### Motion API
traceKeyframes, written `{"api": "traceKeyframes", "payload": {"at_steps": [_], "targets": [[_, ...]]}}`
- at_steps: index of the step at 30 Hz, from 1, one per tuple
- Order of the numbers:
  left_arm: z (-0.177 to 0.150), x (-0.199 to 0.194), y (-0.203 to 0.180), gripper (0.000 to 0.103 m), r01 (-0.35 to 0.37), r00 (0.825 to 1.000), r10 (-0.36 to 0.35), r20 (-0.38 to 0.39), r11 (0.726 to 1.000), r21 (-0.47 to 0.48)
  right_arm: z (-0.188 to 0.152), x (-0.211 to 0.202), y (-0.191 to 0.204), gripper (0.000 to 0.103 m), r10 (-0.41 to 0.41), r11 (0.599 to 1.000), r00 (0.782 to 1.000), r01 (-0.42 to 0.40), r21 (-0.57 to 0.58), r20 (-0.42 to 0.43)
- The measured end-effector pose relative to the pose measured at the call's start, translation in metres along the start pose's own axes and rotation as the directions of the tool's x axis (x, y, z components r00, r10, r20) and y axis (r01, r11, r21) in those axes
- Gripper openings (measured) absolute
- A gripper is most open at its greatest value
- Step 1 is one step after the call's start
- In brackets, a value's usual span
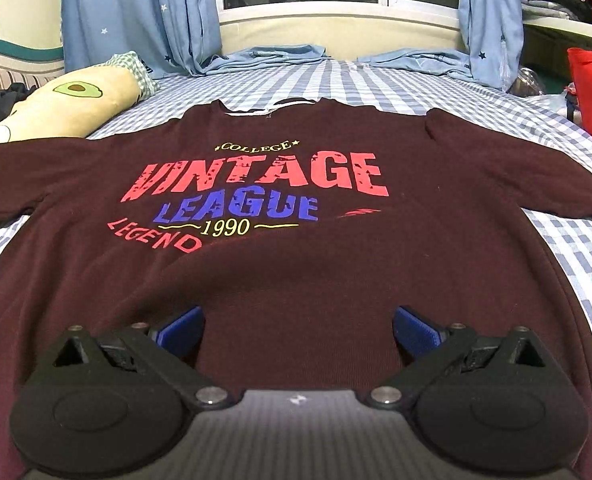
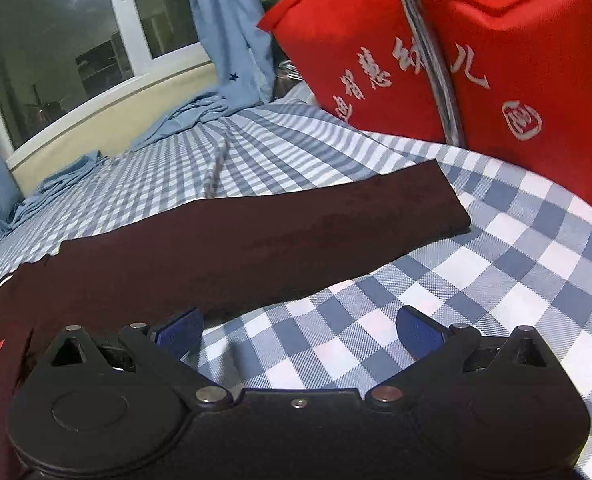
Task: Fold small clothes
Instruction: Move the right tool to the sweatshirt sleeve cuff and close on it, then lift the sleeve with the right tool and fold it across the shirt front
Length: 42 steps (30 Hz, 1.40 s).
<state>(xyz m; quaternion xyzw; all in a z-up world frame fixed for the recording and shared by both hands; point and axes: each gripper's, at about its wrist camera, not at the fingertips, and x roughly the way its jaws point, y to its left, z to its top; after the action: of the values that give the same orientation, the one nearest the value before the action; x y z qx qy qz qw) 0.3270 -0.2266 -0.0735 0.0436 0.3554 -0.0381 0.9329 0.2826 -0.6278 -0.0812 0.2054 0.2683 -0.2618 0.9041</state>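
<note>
shirt: maroon T-shirt spread flat, print side up, on checked bedsheet; collar toward window, hem nearest left wrist camera
right sleeve: sleeve stretched flat toward red bag, cuff end near bag but apart from it
left gripper: left gripper wide open, nothing held, over lower body of shirt; contact with cloth not clear
right gripper: right gripper wide open, empty, over bare sheet just beside underside of sleeve
stage (judged): fold not begun, all parts still laid out
risk 1: pinching sheet together with shirt, soft bedding likely to rise into the pads, whole layer dragged
risk 2: grabbing one layer only at hem, front lifting off back, fold going crooked
risk 3: wrinkle across lower print getting locked into fold if not smoothed
risk 4: right sleeve swung wide, brushing red bag
around: avocado-print pillow touching or under left sleeve, could snag that side; blue curtains pooled on far edge of bed, well apart from shirt; clutter pile at far right of left view, too blurred to name
in the way: nothing between either gripper and the shirt
</note>
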Motion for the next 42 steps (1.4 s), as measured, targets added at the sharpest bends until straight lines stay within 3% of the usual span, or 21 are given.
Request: {"api": "traceKeyframes", "payload": {"at_steps": [6, 16, 24, 31, 34, 37, 40, 41, 42], "targets": [[-0.004, 0.003, 0.001, 0.103, 0.005, 1.000, -0.005, 0.015, 1.000, -0.014, 0.003, 0.012, 0.002, 0.103, -0.007, 0.999, 1.000, 0.007, 0.048, 0.009], [-0.009, 0.003, 0.002, 0.103, 0.007, 0.999, -0.006, 0.041, 1.000, -0.026, 0.001, 0.014, -0.016, 0.102, 0.035, 0.963, 0.994, -0.061, 0.264, 0.104], [-0.011, 0.002, 0.002, 0.103, 0.011, 0.999, -0.009, 0.052, 0.999, -0.035, 0.013, 0.030, -0.028, 0.097, -0.076, 0.932, 0.987, 0.020, 0.361, 0.141], [-0.012, 0.001, 0.001, 0.102, 0.009, 0.998, -0.007, 0.060, 0.999, -0.037, 0.028, 0.050, -0.039, 0.087, -0.264, 0.899, 0.952, 0.184, 0.396, 0.156], [-0.012, 0.001, 0.001, 0.102, 0.007, 0.998, -0.005, 0.062, 0.999, -0.037, 0.032, 0.055, -0.040, 0.078, -0.312, 0.886, 0.939, 0.232, 0.401, 0.146], [-0.013, 0.000, 0.001, 0.102, 0.008, 0.998, -0.006, 0.064, 0.999, -0.038, 0.035, 0.058, -0.040, 0.052, -0.369, 0.870, 0.920, 0.293, 0.397, 0.130], [-0.013, -0.001, 0.001, 0.102, 0.014, 0.998, -0.011, 0.069, 0.999, -0.041, 0.038, 0.060, -0.043, 0.031, -0.355, 0.877, 0.926, 0.282, 0.389, 0.128], [-0.013, -0.001, 0.002, 0.102, 0.015, 0.998, -0.012, 0.069, 0.999, -0.043, 0.040, 0.060, -0.043, 0.013, -0.369, 0.877, 0.921, 0.302, 0.374, 0.123], [-0.013, -0.001, 0.002, 0.102, 0.016, 0.998, -0.013, 0.069, 0.999, -0.043, 0.041, 0.059, -0.042, 0.013, -0.367, 0.882, 0.922, 0.302, 0.361, 0.124]]}}
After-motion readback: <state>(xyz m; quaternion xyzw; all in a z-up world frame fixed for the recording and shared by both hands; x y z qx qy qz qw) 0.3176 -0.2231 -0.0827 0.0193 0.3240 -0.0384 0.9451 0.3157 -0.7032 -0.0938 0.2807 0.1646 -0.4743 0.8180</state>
